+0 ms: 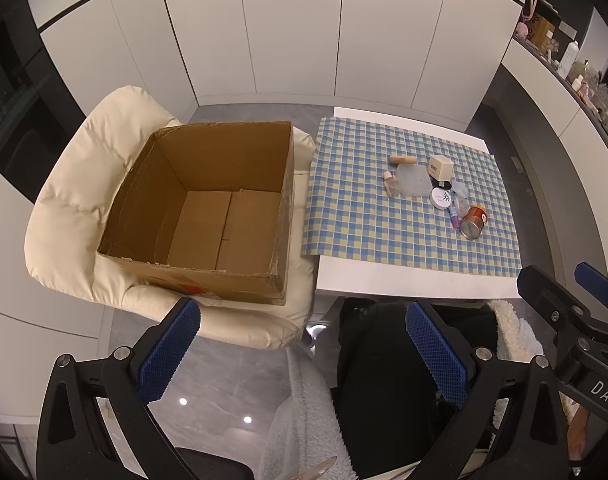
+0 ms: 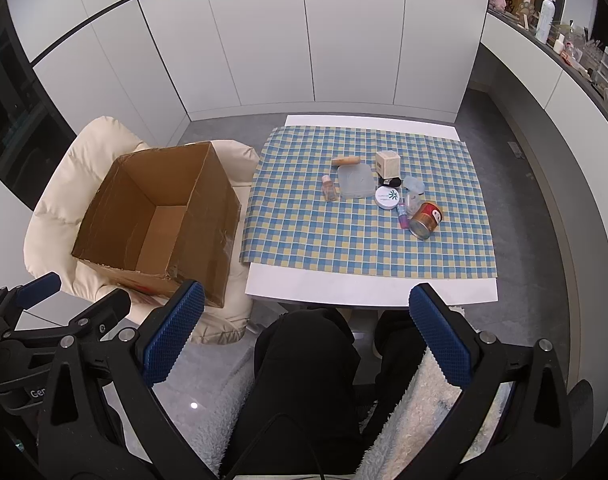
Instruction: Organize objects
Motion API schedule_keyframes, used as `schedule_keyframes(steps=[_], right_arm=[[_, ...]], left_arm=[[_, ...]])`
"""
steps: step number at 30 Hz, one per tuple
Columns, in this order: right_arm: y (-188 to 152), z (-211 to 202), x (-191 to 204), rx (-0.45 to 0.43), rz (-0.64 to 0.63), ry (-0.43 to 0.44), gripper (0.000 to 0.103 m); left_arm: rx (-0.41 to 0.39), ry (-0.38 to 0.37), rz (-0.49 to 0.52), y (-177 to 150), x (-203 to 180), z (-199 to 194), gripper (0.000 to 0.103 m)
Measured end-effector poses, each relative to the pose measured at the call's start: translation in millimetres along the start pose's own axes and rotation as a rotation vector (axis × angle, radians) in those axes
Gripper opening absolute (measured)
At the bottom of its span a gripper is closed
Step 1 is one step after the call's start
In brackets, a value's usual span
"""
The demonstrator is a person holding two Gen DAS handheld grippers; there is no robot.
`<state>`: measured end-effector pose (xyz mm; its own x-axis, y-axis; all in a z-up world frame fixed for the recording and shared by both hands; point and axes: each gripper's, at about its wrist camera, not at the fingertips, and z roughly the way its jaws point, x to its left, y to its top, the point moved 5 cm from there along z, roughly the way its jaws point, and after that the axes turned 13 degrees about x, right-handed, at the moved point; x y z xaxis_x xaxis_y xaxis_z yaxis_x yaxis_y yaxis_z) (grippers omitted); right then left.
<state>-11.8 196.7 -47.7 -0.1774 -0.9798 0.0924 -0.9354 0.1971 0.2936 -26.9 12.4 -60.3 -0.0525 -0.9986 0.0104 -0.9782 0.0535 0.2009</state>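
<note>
An empty open cardboard box point(image 1: 208, 208) point(image 2: 160, 220) rests on a cream padded chair point(image 1: 84, 184) point(image 2: 68, 176) left of the table. Small items cluster on the blue checked cloth point(image 1: 363, 216) point(image 2: 311, 224): a red tin can on its side point(image 1: 473, 222) point(image 2: 425, 220), a cream cube box point(image 1: 441, 167) point(image 2: 387, 163), a clear square lid point(image 1: 413, 180) point(image 2: 355, 182), a round white compact point(image 1: 443, 198) point(image 2: 389, 197), a small bottle point(image 1: 391, 184) point(image 2: 329, 189) and a wooden stick point(image 1: 402, 159) point(image 2: 345, 161). My left gripper point(image 1: 304, 356) and right gripper point(image 2: 307, 336) both hang open and empty, well short of the table.
The white table point(image 1: 383, 280) point(image 2: 343, 292) has bare front edge. A person's dark-clothed knees point(image 2: 311, 344) and white fleece point(image 2: 415, 412) lie below the grippers. A cluttered counter point(image 2: 563, 40) runs along the right wall. White cabinets point(image 1: 304, 32) stand behind. Grey floor point(image 1: 224, 380) lies below the chair.
</note>
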Motion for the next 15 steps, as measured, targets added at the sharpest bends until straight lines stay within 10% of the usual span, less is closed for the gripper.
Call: schedule_keyframes(steps=[15], right_arm=[[0.0, 2.2, -0.8, 0.005, 0.000, 0.001, 0.103]], left_arm=[[0.009, 0.003, 0.009, -0.5, -1.1, 5.9, 0.103]])
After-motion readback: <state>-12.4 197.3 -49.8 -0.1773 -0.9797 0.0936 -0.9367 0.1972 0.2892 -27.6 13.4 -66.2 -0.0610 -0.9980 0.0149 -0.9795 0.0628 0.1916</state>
